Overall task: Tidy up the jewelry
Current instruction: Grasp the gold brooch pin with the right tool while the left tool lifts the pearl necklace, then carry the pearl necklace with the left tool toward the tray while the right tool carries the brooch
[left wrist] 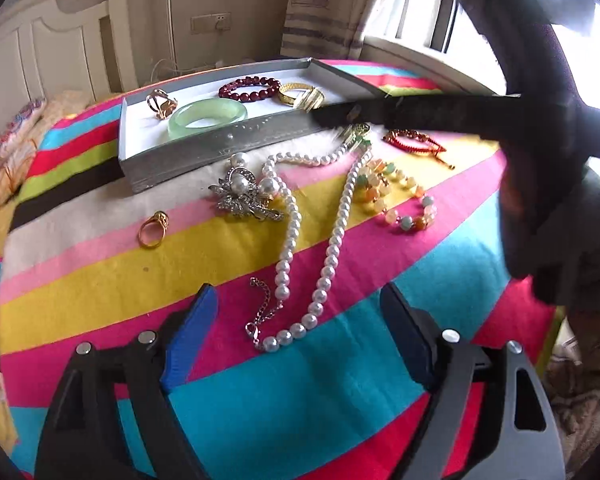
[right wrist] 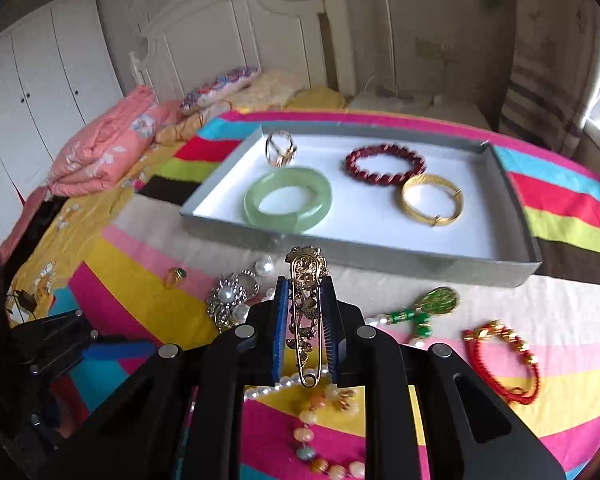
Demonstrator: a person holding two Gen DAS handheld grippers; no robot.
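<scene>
My right gripper [right wrist: 306, 284] is shut on a gold safety-pin brooch [right wrist: 306, 312], held lengthwise above the striped cloth just in front of the grey tray [right wrist: 380, 256]. The tray holds a green jade bangle [right wrist: 288, 200], a dark red bead bracelet [right wrist: 352, 160], a gold bangle [right wrist: 406, 196] and a gold ring [right wrist: 280, 148]. My left gripper [left wrist: 298, 300] stands open low over the clasp end of a pearl necklace [left wrist: 332, 240], which lies loose between its blue pads without touching them.
Loose on the cloth lie a rhinestone pearl brooch [left wrist: 242, 196], a gold ring [left wrist: 152, 228], a pastel bead bracelet [left wrist: 404, 200], a red cord bracelet [right wrist: 516, 342] and a green pendant [right wrist: 438, 300]. Folded bedding [right wrist: 100, 152] is piled at the left.
</scene>
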